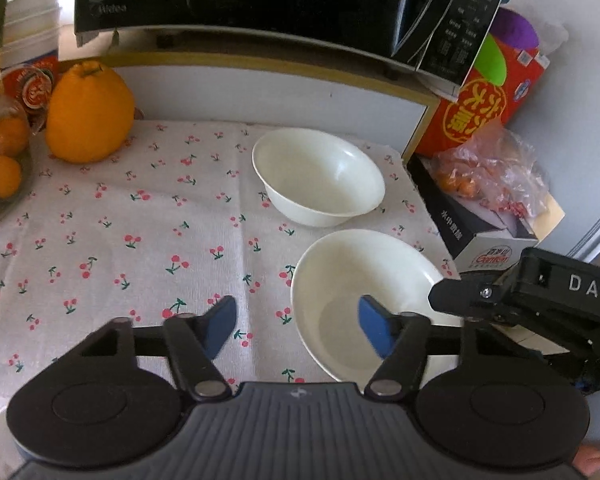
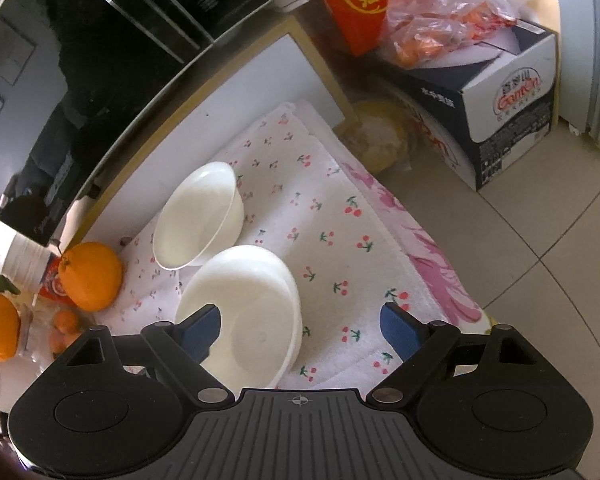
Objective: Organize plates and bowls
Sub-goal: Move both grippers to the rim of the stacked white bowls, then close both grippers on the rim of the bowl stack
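The left gripper (image 1: 296,330) hangs over the near bowl (image 1: 364,304) with its jaws partly apart. One blue pad sits inside the bowl, the other outside over the cloth, so the left side of the rim is between them, but I can't see either pad pressing on it yet. The right gripper (image 2: 300,334) is spread wide, holding nothing. It straddles the right side of the same bowl, with one finger over the bowl and the other over the cherry-print cloth (image 1: 140,220).

If the plan is stacking, which is my guess, I'd only use one gripper here. Pinch the rim wall squarely, pad flat on the inside slope. Lift straight up before travelling so the foot doesn't drag and bunch the cloth. Two grippers on one bowl just get in each other's way.

The near bowl sits on the cloth at the near right, upright and mouth up. It's round, so there's no real long axis, and any spot on the rim works. The far bowl (image 1: 318,176) is just beyond it and close, but whether they touch I can't tell. It's also upright, smaller across and deeper, so it probably nests into the near one rather than the other way round.
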Available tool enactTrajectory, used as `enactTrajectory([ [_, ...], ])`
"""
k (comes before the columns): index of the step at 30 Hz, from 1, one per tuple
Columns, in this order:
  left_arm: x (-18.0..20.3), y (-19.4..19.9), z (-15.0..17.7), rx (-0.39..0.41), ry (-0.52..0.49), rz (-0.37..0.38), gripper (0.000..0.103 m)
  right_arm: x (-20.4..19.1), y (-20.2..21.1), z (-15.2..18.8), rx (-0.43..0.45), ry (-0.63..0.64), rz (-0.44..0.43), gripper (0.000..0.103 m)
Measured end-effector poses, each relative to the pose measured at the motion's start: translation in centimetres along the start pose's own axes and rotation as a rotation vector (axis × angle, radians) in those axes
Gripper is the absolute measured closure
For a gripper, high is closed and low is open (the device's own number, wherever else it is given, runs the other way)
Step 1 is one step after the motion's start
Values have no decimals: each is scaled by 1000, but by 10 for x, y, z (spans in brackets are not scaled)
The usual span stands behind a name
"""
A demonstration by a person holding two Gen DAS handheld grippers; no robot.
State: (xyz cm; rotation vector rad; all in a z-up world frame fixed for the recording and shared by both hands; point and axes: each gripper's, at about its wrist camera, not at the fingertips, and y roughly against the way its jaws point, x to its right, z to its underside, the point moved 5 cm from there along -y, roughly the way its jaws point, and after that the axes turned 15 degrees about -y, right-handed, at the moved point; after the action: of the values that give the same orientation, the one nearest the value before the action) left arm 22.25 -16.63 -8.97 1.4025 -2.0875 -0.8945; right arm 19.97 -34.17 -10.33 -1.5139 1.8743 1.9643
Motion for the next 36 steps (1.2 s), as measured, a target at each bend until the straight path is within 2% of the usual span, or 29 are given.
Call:
enactTrajectory([
  [3,-1,-5,1,-17,-3,-5,59,-3,-4,1,4,22,10,26],
  [8,-3,-10,2,-29,-6,-3,71,-3,-10,1,-2,20,22,52],
  [10,-4,-11,2,-32,-6,1,80,-3,-10,1,-3,20,20,65],
  [13,-3,-11,3,-33,-1,17,88,-3,-10,2,-8,23,11,77],
  [16,-1,-10,3,-29,-7,21,93,-4,-8,3,-16,22,-5,84],
  [18,1,-8,2,-25,-12,21,93,-6,-7,4,-19,26,-15,87],
  [36,6,23,-3,28,-11,12,94,-17,23,7,11,68,-55,87],
])
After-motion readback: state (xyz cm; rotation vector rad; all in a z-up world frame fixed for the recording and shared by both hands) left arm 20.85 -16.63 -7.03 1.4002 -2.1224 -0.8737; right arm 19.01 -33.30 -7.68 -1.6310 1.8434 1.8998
